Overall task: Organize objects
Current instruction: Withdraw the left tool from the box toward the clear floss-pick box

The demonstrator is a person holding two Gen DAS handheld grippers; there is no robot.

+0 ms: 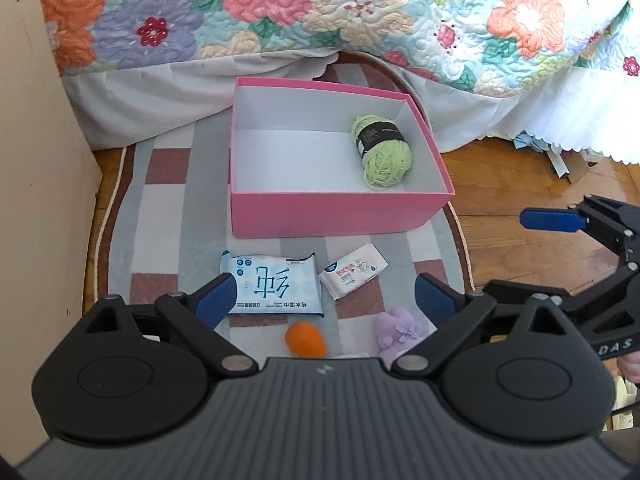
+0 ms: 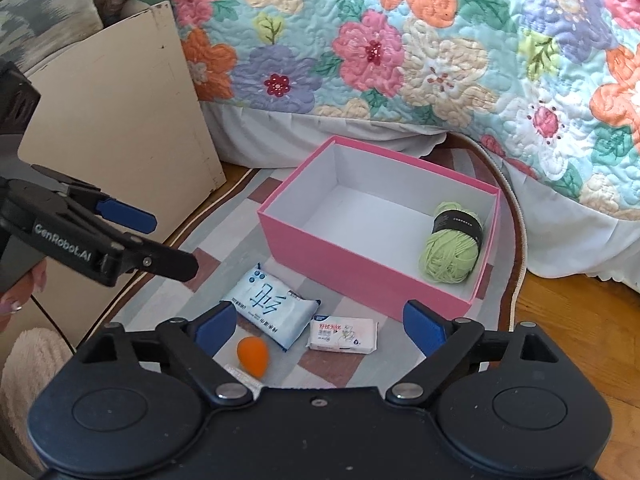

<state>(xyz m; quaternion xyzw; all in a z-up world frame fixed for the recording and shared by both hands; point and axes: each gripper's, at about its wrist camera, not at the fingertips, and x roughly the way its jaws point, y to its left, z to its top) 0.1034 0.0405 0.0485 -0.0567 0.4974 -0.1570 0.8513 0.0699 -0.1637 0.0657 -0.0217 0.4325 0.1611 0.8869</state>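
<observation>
A pink box [image 1: 336, 214] [image 2: 360, 276] stands open on the rug, with a green yarn ball [image 1: 382, 152] [image 2: 450, 246] lying inside at its right end. In front of it lie a blue wipes pack [image 1: 276, 286] [image 2: 272, 308], a small white tissue pack [image 1: 352, 276] [image 2: 344, 334], an orange egg-shaped sponge [image 1: 306, 339] [image 2: 252, 356] and a purple plush toy [image 1: 398, 332]. My left gripper [image 1: 324, 300] is open and empty, above these items. My right gripper [image 2: 320, 326] is open and empty, above them too.
A striped oval rug [image 1: 160, 216] covers the wooden floor [image 1: 520, 176]. A bed with a floral quilt [image 1: 320, 12] stands behind the box. A beige cabinet [image 2: 120, 140] stands at the left. Paper scraps [image 1: 560, 160] lie under the bed at the right.
</observation>
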